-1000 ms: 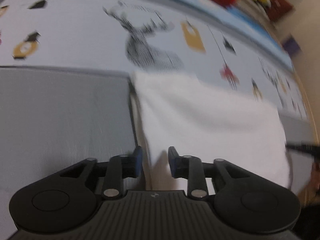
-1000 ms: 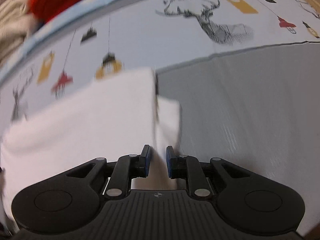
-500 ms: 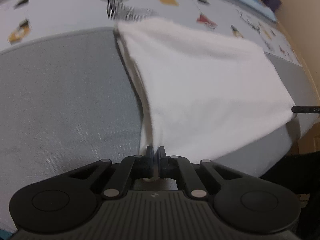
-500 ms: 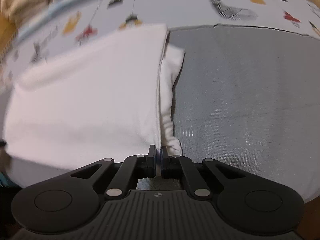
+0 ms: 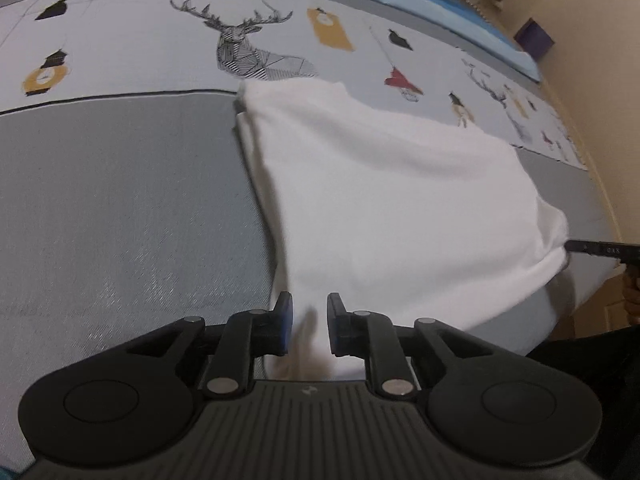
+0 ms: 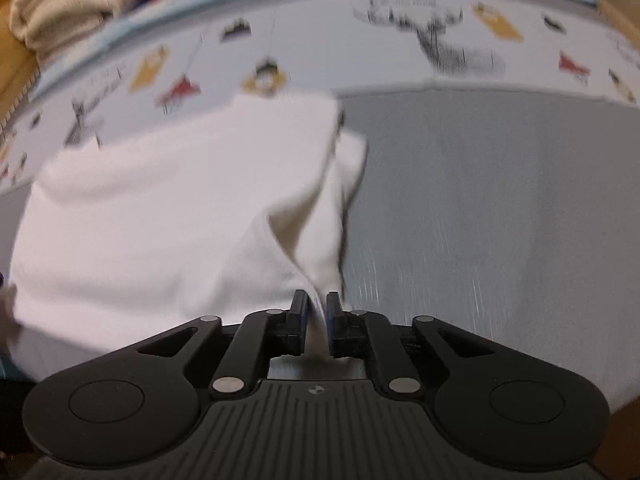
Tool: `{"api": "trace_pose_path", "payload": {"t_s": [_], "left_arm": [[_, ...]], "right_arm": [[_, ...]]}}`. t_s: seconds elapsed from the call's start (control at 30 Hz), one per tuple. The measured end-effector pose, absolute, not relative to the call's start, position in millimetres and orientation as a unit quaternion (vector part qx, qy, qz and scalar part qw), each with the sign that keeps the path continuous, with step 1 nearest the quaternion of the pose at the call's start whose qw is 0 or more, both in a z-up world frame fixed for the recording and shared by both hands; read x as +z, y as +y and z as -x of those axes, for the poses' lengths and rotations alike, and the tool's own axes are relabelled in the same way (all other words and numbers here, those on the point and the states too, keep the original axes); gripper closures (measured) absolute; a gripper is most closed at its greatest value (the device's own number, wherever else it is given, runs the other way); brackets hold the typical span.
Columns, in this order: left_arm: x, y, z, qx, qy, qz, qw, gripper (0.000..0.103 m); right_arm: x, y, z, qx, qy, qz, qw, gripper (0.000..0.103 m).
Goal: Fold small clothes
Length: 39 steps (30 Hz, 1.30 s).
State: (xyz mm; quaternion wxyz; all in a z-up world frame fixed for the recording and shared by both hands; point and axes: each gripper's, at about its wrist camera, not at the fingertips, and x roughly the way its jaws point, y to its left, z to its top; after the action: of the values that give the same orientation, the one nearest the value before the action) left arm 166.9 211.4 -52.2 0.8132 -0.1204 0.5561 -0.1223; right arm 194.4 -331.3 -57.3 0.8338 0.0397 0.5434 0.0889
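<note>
A white garment (image 5: 392,200) lies on the grey part of a deer-print bedspread (image 5: 120,208), its far edge reaching the printed band. The left gripper (image 5: 308,326) stands w/ jaws apart over the near left corner, pinching nothing. The right gripper (image 6: 317,320) is nearly closed — a fold of the near right corner sits between its pads, though blur leaves the grip uncertain. The cloth looks light, soft and limp; best taken at corners or hems — likely to sag and slip.
</note>
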Motion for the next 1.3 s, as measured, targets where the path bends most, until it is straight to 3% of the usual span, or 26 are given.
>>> {"api": "trace_pose_path", "payload": {"t_s": [0.17, 0.27, 0.43, 0.5, 0.6, 0.7, 0.8, 1.17, 1.27, 1.3], "left_arm": [[-83, 198, -179, -0.112, 0.611, 0.062, 0.781, 0.085], [-82, 207, -182, -0.104, 0.612, 0.080, 0.780, 0.081], [-61, 235, -191, -0.097, 0.551, 0.173, 0.810, 0.055], [-66, 239, -194, -0.081, 0.556, 0.181, 0.807, 0.052], [-72, 242, -203, -0.073, 0.563, 0.192, 0.800, 0.052], [-77, 238, -209, -0.068, 0.565, 0.214, 0.794, 0.052], [-88, 228, -225, -0.051, 0.576, 0.225, 0.784, 0.052], [-109, 215, -242, -0.042, 0.572, 0.219, 0.789, 0.052], [-108, 204, -242, -0.046, 0.568, 0.184, 0.801, 0.058], [-107, 201, -242, -0.050, 0.568, 0.174, 0.803, 0.066]], "right_arm": [[-81, -324, -205, 0.076, 0.587, 0.005, 0.806, 0.093], [-90, -324, -207, 0.033, 0.609, 0.038, 0.791, 0.092], [-21, -346, -207, 0.017, 0.471, -0.035, 0.881, 0.091], [13, -354, -200, 0.016, 0.401, -0.070, 0.913, 0.084], [35, -361, -187, 0.025, 0.330, -0.097, 0.939, 0.073], [21, -364, -176, 0.030, 0.302, -0.110, 0.947, 0.072], [-2, -365, -189, 0.002, 0.353, -0.117, 0.928, 0.072], [-19, -359, -208, -0.005, 0.381, -0.094, 0.920, 0.073], [-24, -356, -209, -0.011, 0.388, -0.087, 0.918, 0.073], [-25, -354, -210, -0.013, 0.390, -0.085, 0.917, 0.073]]}}
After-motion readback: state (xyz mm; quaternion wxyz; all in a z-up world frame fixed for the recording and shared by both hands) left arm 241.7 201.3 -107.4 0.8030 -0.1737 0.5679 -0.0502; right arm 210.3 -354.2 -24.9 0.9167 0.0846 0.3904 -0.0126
